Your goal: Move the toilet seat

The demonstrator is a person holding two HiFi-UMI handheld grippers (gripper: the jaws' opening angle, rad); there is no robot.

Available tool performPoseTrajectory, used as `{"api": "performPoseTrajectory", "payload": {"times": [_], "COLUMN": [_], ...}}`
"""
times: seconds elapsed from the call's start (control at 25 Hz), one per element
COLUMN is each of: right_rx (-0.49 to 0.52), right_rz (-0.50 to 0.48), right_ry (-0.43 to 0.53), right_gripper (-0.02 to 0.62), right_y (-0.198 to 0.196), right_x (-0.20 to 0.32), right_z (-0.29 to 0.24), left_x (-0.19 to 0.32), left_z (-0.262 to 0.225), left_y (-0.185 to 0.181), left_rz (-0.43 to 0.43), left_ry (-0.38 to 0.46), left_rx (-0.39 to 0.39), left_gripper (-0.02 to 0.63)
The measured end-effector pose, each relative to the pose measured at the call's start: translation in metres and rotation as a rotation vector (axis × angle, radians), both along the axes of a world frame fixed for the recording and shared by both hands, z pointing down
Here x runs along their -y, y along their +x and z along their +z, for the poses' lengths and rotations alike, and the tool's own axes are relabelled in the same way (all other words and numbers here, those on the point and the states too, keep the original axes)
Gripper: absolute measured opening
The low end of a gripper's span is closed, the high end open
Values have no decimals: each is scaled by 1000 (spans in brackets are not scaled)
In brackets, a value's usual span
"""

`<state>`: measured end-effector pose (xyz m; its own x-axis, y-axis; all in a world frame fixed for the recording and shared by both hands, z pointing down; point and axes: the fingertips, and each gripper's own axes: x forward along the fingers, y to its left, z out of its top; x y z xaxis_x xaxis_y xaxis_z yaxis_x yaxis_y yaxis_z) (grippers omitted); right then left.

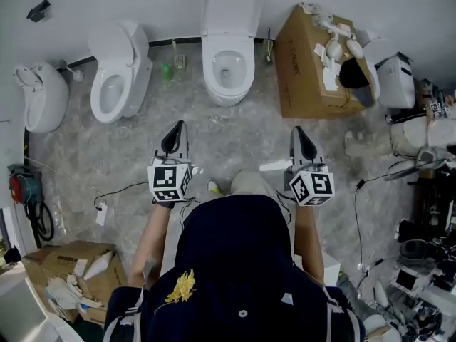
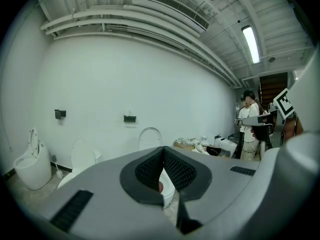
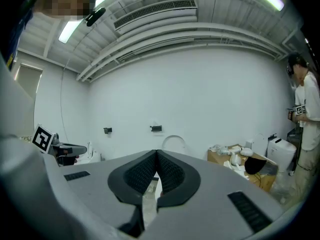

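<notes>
White toilet seat [image 1: 229, 6] upright; left gripper [image 1: 177, 126], right gripper [image 1: 298, 131] closed.

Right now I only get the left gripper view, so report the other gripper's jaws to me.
Observer: The right gripper has its jaws together, with nothing between them.
Operator: Tell me what lies on the floor on my left side.
Observer: A white plug on a dark cable lies on the floor, left of the left gripper.
Operator: Give me my standing to the toilet ahead, from above.
Observer: Neither gripper touches the middle toilet; in the head view, floor shows between them and it.
</notes>
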<state>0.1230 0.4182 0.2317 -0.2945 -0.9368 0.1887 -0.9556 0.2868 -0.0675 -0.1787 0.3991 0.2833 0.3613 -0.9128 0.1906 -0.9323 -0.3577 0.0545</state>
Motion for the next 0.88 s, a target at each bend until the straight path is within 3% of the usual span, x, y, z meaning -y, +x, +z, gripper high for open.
{"api": "performPoseTrajectory", "payload": {"times": [0.52,0.76,0.88], "right_rx": [18,23,25], "right_rz": [2,-40,-70], "right_ry": [-29,-42,-11], "right_gripper": [26,26,26], "right_y": [-2,16,1], "right_x": [45,121,172], "right_z": [16,28,26], "left_x": [40,103,146], "left_z": [11,30,34], "left_y": [3,29,28], "left_rz": [24,3,2], "left_ry": [-24,-61,-61], "left_rx": [22,31,42], "left_gripper": [18,18,18]}}
